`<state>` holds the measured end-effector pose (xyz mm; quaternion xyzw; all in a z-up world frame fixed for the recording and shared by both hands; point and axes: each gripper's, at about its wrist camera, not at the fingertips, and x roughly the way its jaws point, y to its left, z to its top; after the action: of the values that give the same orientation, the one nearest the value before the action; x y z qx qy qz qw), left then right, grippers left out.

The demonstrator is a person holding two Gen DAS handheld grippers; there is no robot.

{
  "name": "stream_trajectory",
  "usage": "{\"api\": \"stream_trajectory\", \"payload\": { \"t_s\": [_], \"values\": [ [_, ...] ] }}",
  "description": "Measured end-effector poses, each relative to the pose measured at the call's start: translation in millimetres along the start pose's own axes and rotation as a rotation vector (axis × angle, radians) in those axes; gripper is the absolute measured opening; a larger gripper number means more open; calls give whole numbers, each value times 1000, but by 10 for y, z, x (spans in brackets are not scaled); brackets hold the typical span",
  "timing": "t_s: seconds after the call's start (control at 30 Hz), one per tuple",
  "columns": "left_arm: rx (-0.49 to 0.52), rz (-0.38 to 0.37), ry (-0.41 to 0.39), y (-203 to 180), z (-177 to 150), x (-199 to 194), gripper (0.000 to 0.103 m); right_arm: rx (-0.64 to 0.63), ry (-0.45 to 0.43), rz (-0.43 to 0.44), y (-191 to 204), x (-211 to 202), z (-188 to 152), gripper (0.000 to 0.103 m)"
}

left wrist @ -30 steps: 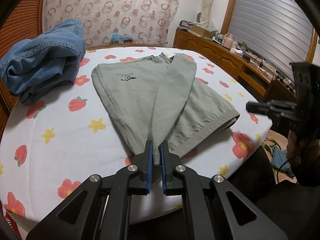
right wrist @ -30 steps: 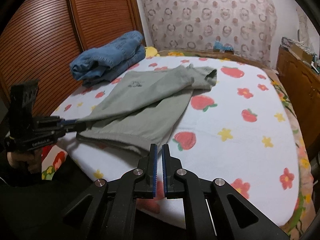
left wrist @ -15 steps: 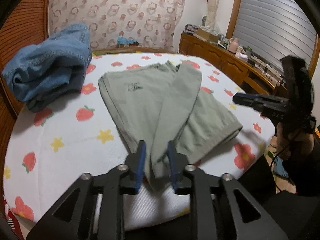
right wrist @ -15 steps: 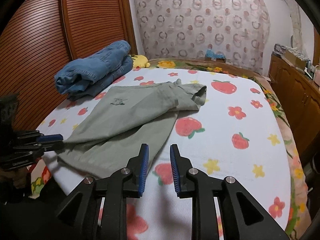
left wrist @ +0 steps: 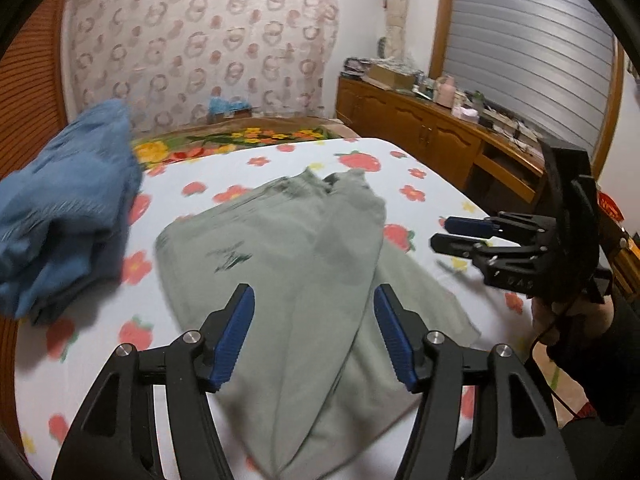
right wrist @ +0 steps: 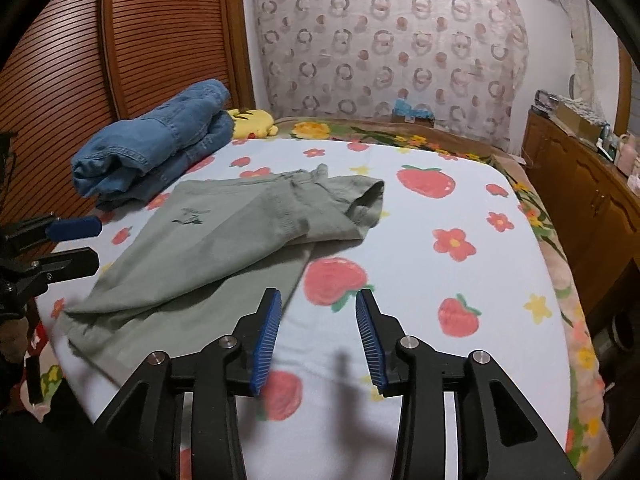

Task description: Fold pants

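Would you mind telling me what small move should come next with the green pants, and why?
Probably bring the left gripper down onto the near leg end of the green pants and close: both it and the right gripper are open and hold nothing, and the legs lie crossed, still full length.

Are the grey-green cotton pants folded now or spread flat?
Folded once: on the grey-green cotton pants, one leg lies diagonally across the other, hems offset.

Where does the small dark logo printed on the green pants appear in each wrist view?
Left wrist: logo left of centre, on the green pants, above the left finger.
Right wrist: logo left of centre, on the pants' upper layer.
Shared landmark: blue jeans pile, left of the pants in both.
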<state>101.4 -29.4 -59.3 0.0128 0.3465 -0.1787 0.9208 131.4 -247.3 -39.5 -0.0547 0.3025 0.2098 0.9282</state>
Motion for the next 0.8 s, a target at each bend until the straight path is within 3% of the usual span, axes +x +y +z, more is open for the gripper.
{"api": "stream_trajectory", "payload": {
  "t_s": [0.1, 0.27, 0.53, 0.8],
  "values": [
    [35, -50, 20, -114, 106, 137, 63, 1, 19, -11, -24, 77, -6, 41],
    [77, -69, 45, -234, 231, 313, 62, 33, 40, -13, -77, 159, -25, 41],
    [124, -91, 121, -367, 414, 684, 50, 83, 35, 0, -187, 145, -39, 41],
    [180, -81, 222, -474, 551, 1059, 49, 93, 30, -1, -217, 137, -51, 41]
  ]
}}
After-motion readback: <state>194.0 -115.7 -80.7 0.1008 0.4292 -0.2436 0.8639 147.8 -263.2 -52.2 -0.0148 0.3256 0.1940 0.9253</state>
